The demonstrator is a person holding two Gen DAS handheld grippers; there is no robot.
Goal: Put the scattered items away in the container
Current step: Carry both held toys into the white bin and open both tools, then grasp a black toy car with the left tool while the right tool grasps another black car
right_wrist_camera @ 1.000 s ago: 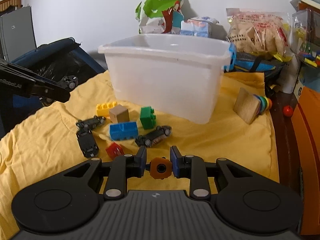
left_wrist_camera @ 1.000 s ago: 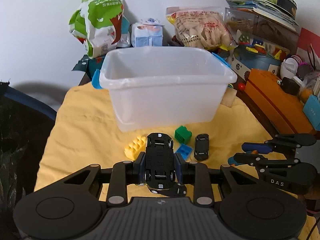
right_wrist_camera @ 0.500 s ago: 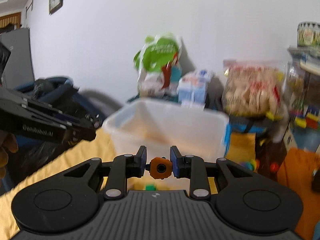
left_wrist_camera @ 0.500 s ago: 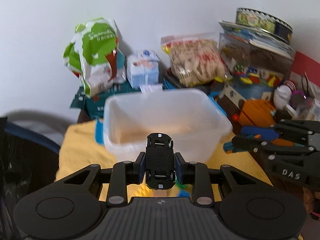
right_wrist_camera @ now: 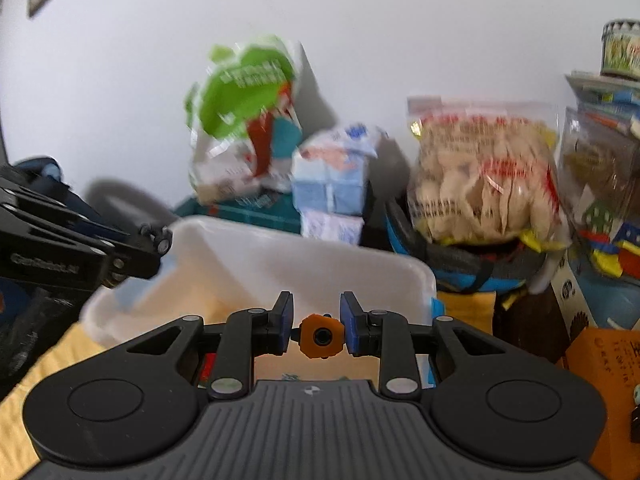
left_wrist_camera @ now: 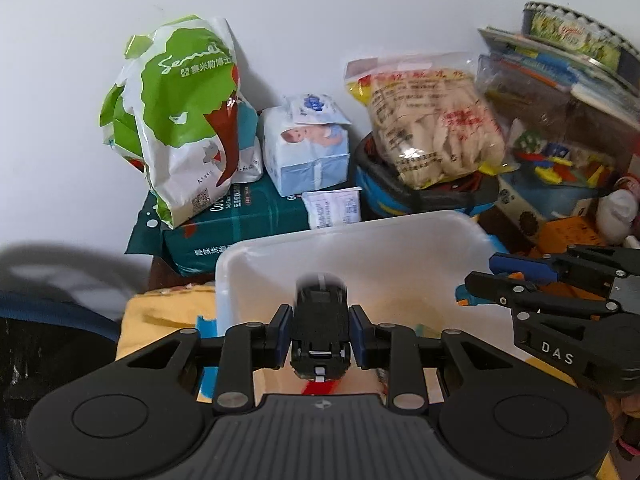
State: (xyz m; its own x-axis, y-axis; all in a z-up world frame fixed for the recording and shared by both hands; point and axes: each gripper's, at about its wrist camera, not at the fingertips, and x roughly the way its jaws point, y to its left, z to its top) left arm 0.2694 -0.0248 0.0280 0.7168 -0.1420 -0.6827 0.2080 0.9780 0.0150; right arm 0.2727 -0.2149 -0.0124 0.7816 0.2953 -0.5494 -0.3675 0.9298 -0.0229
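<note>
Leftmost in the left wrist view, a green-and-white printed bag [left_wrist_camera: 180, 120] leans against the white wall on a dark green pack [left_wrist_camera: 236, 228], with a blue-and-white tissue pack [left_wrist_camera: 308, 144] just beside it. Below these, the translucent white plastic bin [left_wrist_camera: 352, 236] stands on a yellow cloth [left_wrist_camera: 160, 312]. Centre foreground: the left gripper [left_wrist_camera: 320, 330] hangs over the near edge of the bin with a black toy car [left_wrist_camera: 320, 320], nose forward and blurred at its front, between the blue pads; the jaws are opening, and narrow gaps show on both sides of the car, so the pads no longer press on it. A red piece [left_wrist_camera: 316, 388] shows just beneath the car. To the right, a clear bag of pale snacks [left_wrist_camera: 432, 120] sits in a black-and-blue basket [left_wrist_camera: 400, 188], and the right gripper [left_wrist_camera: 480, 276] reaches in from the right edge over the bin's far right corner.

In the right wrist view, the left gripper's black linkage [right_wrist_camera: 80, 252] enters at the left over the bin's left rim. At centre, the right gripper's jaws stand nearly closed about a small orange hexagonal piece [right_wrist_camera: 322, 336], held over the bin's interior. Farther right lie the snack bag and an orange box [right_wrist_camera: 604, 360].
</note>
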